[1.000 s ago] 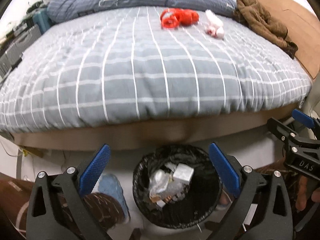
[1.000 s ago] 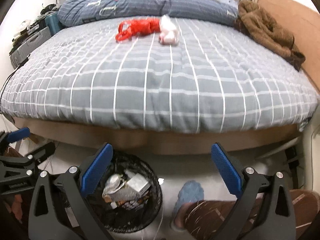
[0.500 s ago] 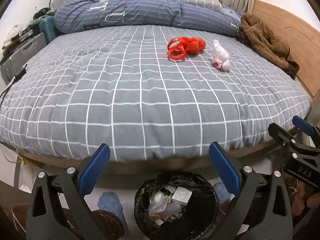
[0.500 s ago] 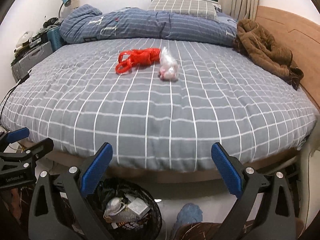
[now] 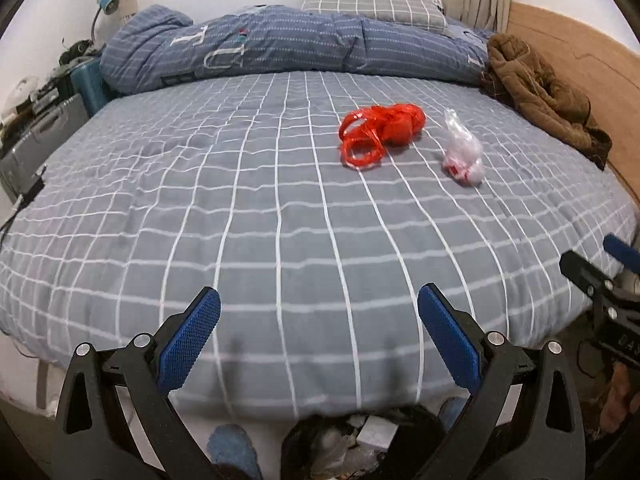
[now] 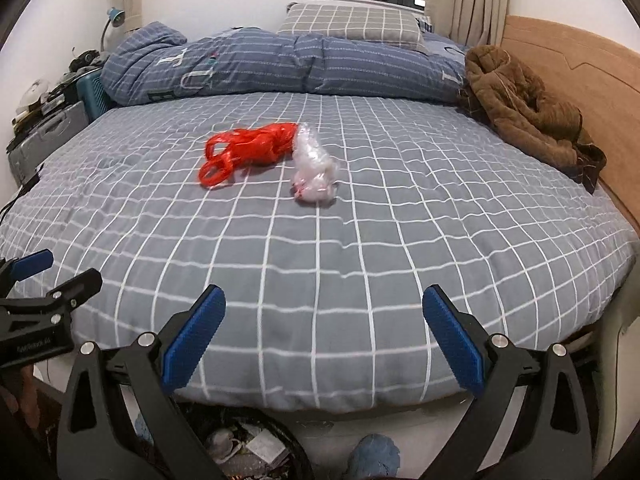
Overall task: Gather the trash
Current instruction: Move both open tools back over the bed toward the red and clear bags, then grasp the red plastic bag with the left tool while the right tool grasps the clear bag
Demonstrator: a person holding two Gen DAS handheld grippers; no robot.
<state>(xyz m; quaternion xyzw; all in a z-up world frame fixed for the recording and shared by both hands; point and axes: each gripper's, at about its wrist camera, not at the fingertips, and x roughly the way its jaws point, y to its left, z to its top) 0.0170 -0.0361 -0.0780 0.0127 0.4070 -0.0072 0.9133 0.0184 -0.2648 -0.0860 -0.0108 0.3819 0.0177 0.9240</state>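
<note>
Lying on the far middle of the grey bedcover with white grid lines (image 5: pixel 280 208) is a crumpled red plastic bag (image 5: pixel 380 132), and just to its right a small clear plastic bag with red and white scraps inside (image 5: pixel 462 156) is seen. In the right wrist view the two bags appear touching. At the near edge, below the bed, a black-lined waste bin holding paper and wrappers (image 6: pixel 248 448) is partly shown. The left gripper (image 5: pixel 319 336) is held over the near edge of the bedcover with its blue-padded fingers spread wide and nothing between them. The right gripper (image 6: pixel 324 338) is likewise held with fingers wide apart and empty, well short of both bags. A brown fleece garment (image 6: pixel 528 108) is heaped at the far right.
</note>
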